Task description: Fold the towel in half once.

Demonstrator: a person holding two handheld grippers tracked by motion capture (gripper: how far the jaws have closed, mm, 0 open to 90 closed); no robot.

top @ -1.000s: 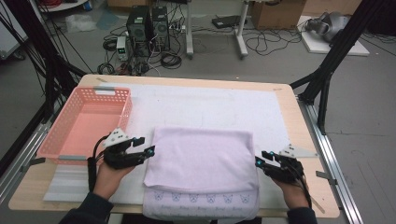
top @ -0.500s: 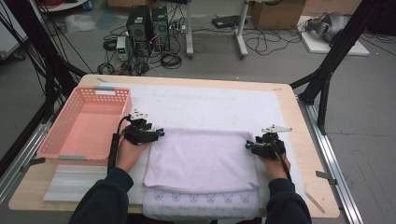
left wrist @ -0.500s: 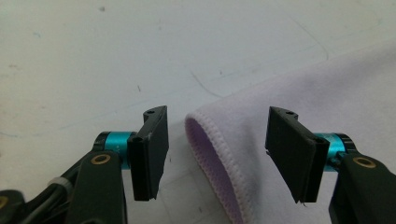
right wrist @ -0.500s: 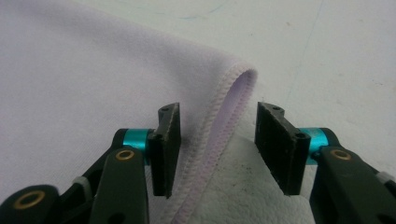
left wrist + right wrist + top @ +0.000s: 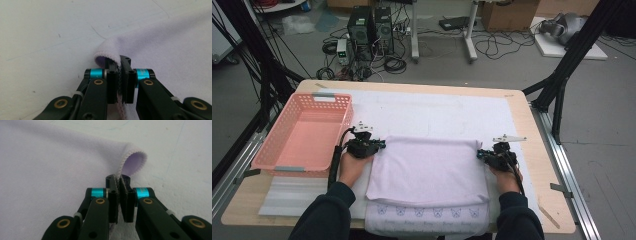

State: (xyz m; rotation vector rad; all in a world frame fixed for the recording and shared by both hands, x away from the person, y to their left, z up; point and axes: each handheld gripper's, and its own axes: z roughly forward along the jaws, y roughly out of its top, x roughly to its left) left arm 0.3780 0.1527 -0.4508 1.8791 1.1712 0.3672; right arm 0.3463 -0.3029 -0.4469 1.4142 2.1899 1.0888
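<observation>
My left gripper point(image 5: 119, 80) and right gripper point(image 5: 119, 198) have just closed, each pinching a far corner of the lavender towel point(image 5: 427, 167). It lies flat on the table point(image 5: 539, 150); the held edge runs crosswise between them.

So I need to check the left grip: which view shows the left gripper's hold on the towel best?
The left gripper view: the left gripper pinches the lilac towel by its hem. The high view shows it small at the towel's far left corner; the right gripper view shows other towel parts.
</observation>
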